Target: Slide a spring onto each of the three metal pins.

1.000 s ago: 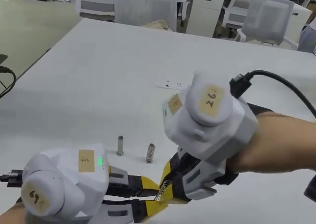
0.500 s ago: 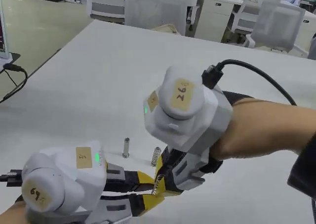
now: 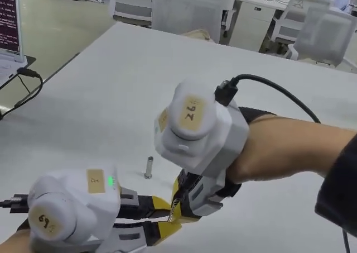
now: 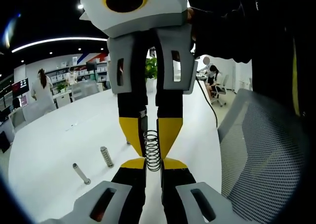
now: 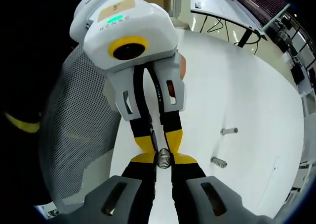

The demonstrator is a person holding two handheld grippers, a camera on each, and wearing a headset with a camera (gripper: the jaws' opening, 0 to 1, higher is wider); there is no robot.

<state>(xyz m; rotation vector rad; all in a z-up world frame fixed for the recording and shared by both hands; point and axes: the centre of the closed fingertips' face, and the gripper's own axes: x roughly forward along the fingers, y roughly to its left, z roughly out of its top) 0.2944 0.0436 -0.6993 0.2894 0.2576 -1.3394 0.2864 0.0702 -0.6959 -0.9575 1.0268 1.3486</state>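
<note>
While right gripper (image 5: 164, 160) pinches a spring (image 4: 153, 147) against left gripper (image 4: 153, 167) — its grip, cannot tell — next: align spring over bare pin (image 3: 149, 167).

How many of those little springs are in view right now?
2. One spring is held where the left gripper and right gripper meet tip to tip; the other spring stands on the table beside a bare pin. More may be hidden.

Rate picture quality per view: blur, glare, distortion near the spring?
Head view: soft overall, spring barely resolved, even light. Left gripper view: spring sharp, heavy fisheye bowing the table edge and ceiling light. Right gripper view: spring crisp, bright glare on the table at top right.
</note>
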